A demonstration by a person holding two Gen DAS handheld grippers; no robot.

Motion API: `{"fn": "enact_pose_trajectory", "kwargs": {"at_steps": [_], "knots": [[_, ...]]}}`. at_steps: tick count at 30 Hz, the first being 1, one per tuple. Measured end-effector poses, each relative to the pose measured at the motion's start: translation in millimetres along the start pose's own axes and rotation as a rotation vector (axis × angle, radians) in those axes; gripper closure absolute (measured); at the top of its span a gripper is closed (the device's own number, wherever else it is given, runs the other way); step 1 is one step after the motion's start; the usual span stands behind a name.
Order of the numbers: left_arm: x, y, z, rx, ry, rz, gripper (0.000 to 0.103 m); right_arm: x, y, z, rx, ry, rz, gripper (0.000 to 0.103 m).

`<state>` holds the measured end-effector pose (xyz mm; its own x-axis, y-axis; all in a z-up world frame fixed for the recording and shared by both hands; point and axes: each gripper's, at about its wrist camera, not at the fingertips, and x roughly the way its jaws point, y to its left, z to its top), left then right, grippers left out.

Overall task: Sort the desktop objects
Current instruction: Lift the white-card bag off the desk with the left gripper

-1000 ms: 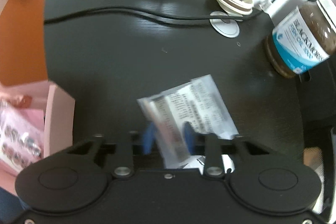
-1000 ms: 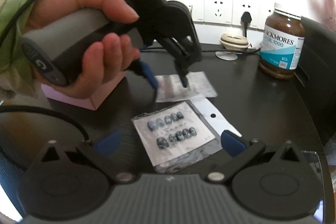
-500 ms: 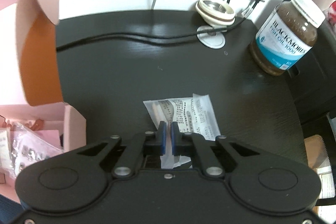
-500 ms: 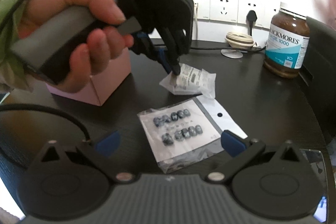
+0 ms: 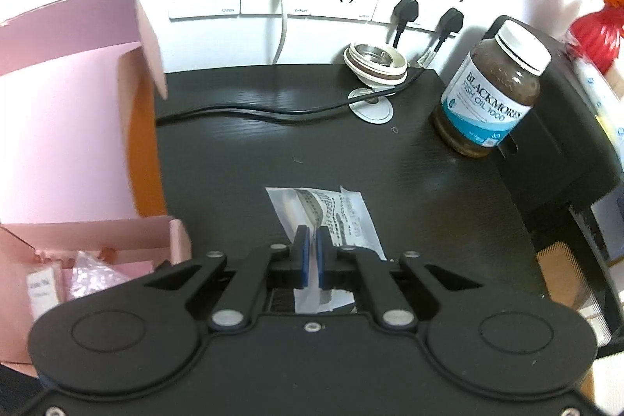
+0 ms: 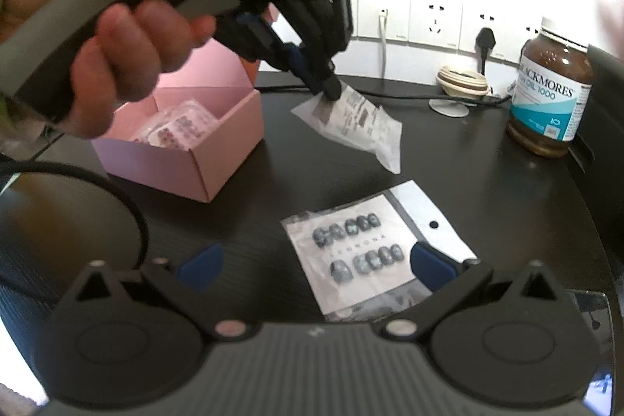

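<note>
Crinkled clear plastic, printed with small black text too fine to read, makes up the sachet (image 6: 353, 119) your left claw (image 5: 311, 252) pinches by one corner between its blue pads; the packet hangs tilted above the dark wood-grain bench (image 6: 487, 190), just right of the pink cardboard box (image 6: 187, 158). That box sits open, its lid flap raised, with more plastic-wrapped packets inside. Your left hand (image 6: 105, 38) grips the grey handle. Your right claw (image 6: 316, 268) is spread wide, its blue pads on either side of a flat glossy packet of press-on nails (image 6: 362, 248), which lies on the bench nearer you than the box; the word printed between its two rows of nails is too blurred to read. Beyond the box to the right, a brown jar (image 6: 550, 96) with a white cap reads "BLACKMORES FISH OIL 1000". A round cream-rimmed dish (image 5: 376, 61) and a black cable (image 5: 253, 110) lie near the wall sockets behind the box.
</note>
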<state>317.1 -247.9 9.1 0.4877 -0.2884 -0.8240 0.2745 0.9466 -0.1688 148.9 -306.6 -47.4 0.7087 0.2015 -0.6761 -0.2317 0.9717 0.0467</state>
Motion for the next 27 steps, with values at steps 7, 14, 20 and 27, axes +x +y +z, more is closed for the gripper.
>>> {"fn": "enact_pose_trajectory", "kwargs": {"at_steps": [7,14,20,27], "knots": [[-7,19,-11,-0.034,0.009,-0.030,0.100,-4,14,1,-0.029,0.017,-0.013,0.001],[-13,27,-17,-0.041,0.008,-0.040,0.100,-6,21,-3,-0.034,0.052,-0.044,0.001],[10,30,-19,-0.095,0.117,0.004,0.082,-8,24,-4,-0.025,0.049,-0.045,0.001],[33,16,-17,-0.140,0.181,0.081,0.031,-12,17,-9,-0.028,0.051,-0.052,0.001]]}}
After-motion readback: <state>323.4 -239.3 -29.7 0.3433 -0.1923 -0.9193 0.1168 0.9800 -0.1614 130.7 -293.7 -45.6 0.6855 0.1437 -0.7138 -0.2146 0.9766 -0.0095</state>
